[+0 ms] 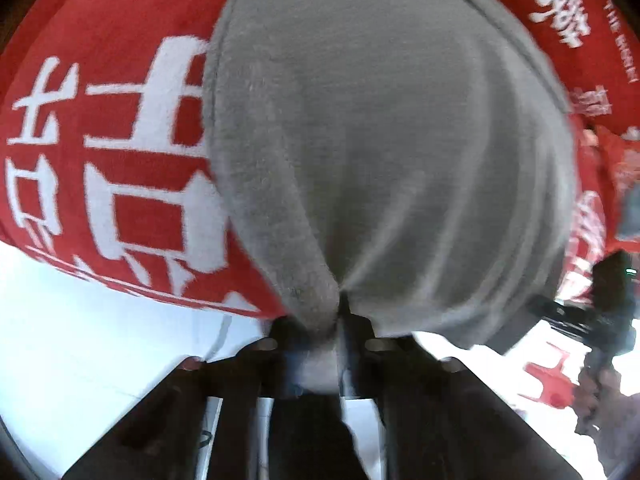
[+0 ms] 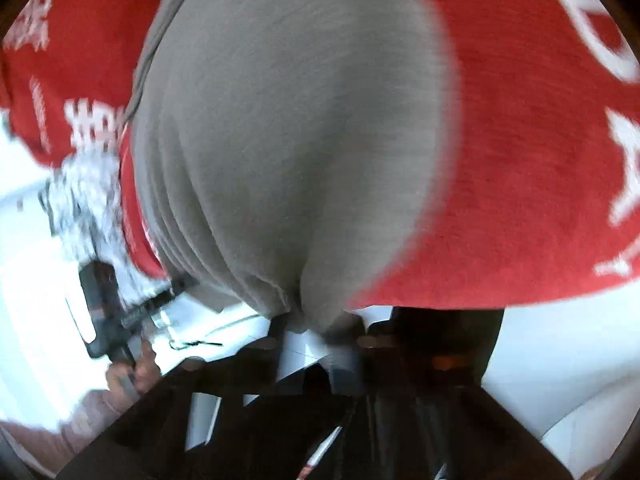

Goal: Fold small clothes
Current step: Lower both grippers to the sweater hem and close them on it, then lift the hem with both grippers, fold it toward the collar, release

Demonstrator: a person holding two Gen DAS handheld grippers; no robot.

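A small grey garment (image 1: 380, 140) fills the middle of the left wrist view and lies over a red cloth with white characters (image 1: 100, 140). My left gripper (image 1: 334, 316) is shut on a bunched corner of the grey garment, which fans out ahead of it. In the right wrist view the same grey garment (image 2: 288, 128) spreads out from my right gripper (image 2: 308, 320), which is shut on another gathered corner. The red cloth (image 2: 540, 160) lies under it. Each gripper shows at the edge of the other's view: the right one (image 1: 600, 312), the left one (image 2: 108, 312).
A white table surface (image 1: 80, 340) shows beyond the near edge of the red cloth, and also in the right wrist view (image 2: 560, 360). The person's hand (image 2: 132, 372) holds the left gripper's handle. White fringe of the red cloth (image 2: 84, 184) hangs at the left.
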